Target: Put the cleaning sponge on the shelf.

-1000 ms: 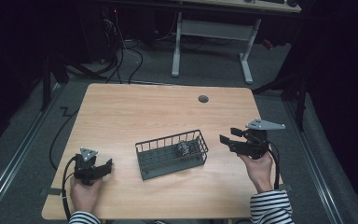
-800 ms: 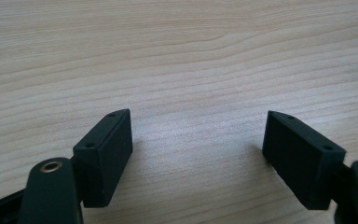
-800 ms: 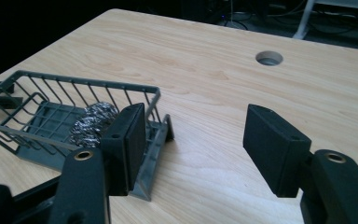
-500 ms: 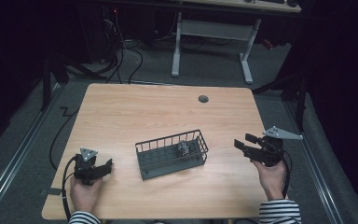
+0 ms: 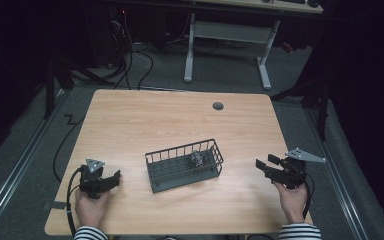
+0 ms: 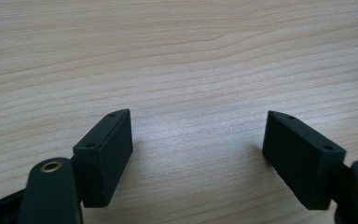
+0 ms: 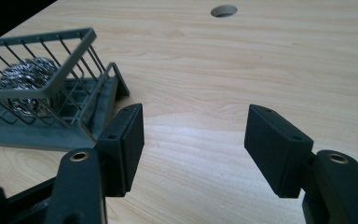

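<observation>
Jaws of the right gripper (image 5: 266, 164) stand spread and empty near the table's (image 5: 145, 115) four o'clock edge, pointing at the wire basket (image 5: 180, 172) at centre, which holds a steel scourer (image 5: 198, 158). At seven o'clock the left gripper (image 5: 111, 178) is likewise spread, empty.

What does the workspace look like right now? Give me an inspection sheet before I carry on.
Surface: wooden table, bare wood apart from a round cable hole near the far edge.
Job's things: dark wire basket at mid-table; a steel scouring ball lies inside, toward its right end.
Clutter: nothing seen.
Grippers: left gripper low at the near left, jaws apart, nothing between them; right gripper right of the basket, jaws apart, nothing between them.
Cables: a black cable loops from the left gripper; more cables lie on the floor beyond.
Surroundings: dark room, grey floor, white desk frame behind.
</observation>
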### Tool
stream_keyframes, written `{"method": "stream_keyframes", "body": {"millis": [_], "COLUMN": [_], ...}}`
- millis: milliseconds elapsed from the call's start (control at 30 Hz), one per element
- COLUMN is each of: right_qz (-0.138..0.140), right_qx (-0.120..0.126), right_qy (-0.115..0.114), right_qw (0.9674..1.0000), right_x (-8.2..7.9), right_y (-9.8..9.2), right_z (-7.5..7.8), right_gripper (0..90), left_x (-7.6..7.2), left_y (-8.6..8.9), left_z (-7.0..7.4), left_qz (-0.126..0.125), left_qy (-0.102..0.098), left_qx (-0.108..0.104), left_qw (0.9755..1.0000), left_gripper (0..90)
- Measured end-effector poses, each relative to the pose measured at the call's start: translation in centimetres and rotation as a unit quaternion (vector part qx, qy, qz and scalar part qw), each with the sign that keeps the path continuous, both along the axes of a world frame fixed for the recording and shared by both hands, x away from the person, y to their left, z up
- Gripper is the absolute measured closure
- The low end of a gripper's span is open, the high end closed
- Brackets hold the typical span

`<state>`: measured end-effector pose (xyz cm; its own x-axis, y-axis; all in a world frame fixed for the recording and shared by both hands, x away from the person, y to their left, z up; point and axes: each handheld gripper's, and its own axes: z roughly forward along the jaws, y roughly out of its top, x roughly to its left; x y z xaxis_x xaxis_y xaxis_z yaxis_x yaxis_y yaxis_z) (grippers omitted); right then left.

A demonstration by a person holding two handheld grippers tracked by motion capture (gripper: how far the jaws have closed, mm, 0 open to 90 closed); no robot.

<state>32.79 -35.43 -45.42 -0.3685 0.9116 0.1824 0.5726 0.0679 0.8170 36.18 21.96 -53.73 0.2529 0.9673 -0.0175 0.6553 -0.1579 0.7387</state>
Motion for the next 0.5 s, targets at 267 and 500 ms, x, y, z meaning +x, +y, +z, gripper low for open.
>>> {"method": "stream_keyframes", "body": {"millis": [267,500], "right_qz": [-0.009,-0.017], "right_qx": [-0.003,-0.014], "right_qy": [0.018,0.032], "right_qw": [0.9998,0.9992], "right_x": [0.0,0.3], "right_y": [0.1,0.5], "right_z": [-2.3,-4.1], "right_gripper": [37.9,38.0], "left_x": [0.0,0.0], "left_y": [0.0,0.0], "left_z": [0.0,0.0], "left_qz": [0.0,0.0], "left_qy": [0.0,0.0], "left_qx": [0.0,0.0], "left_qw": [1.0,1.0], "left_gripper": [24.6,24.5]}}
